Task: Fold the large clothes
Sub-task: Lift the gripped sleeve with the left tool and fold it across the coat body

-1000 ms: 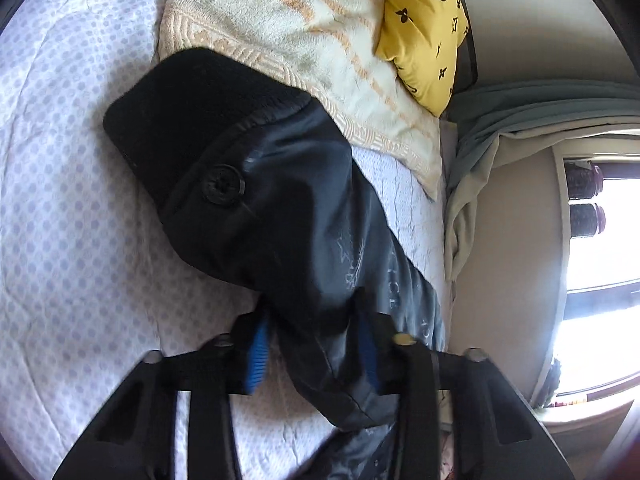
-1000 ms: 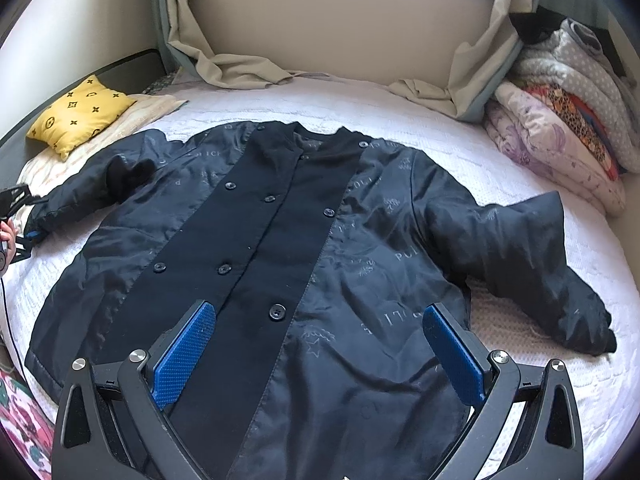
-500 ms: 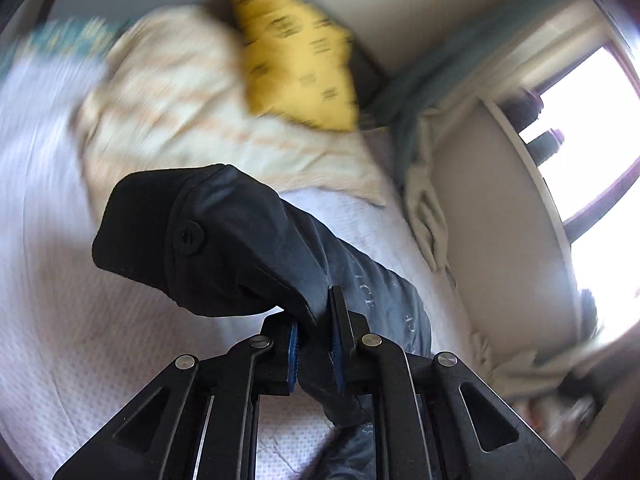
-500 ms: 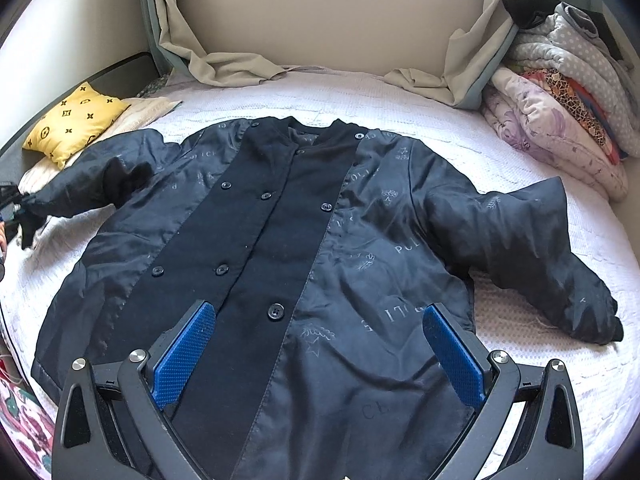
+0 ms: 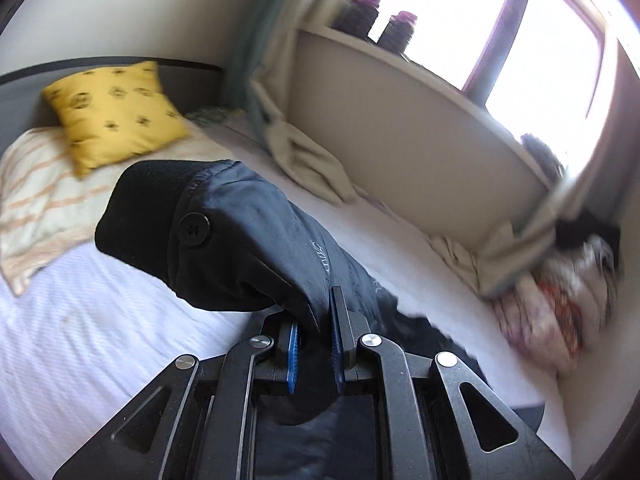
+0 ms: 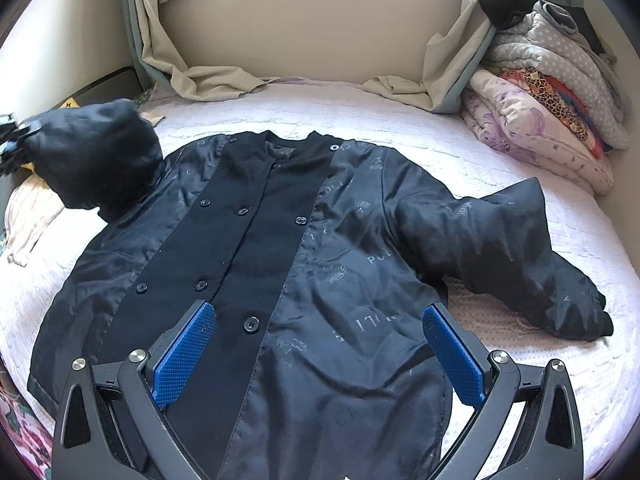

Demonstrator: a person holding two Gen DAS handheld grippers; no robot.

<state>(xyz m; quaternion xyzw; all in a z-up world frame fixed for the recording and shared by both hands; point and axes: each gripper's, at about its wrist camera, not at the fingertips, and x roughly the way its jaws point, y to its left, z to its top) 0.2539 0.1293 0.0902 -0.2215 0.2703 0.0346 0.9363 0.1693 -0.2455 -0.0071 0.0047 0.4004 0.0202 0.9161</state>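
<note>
The left tongs (image 5: 313,354) pinch the jacket (image 6: 280,280) sleeve (image 5: 248,240); slippery fabric may slide out. The right tongs (image 6: 318,356) gape empty.

White-quilted bed (image 6: 400,120), bright window (image 5: 540,40), beige curtains (image 6: 192,76), yellow cushion (image 5: 112,112), folded blankets (image 6: 552,92)
</note>
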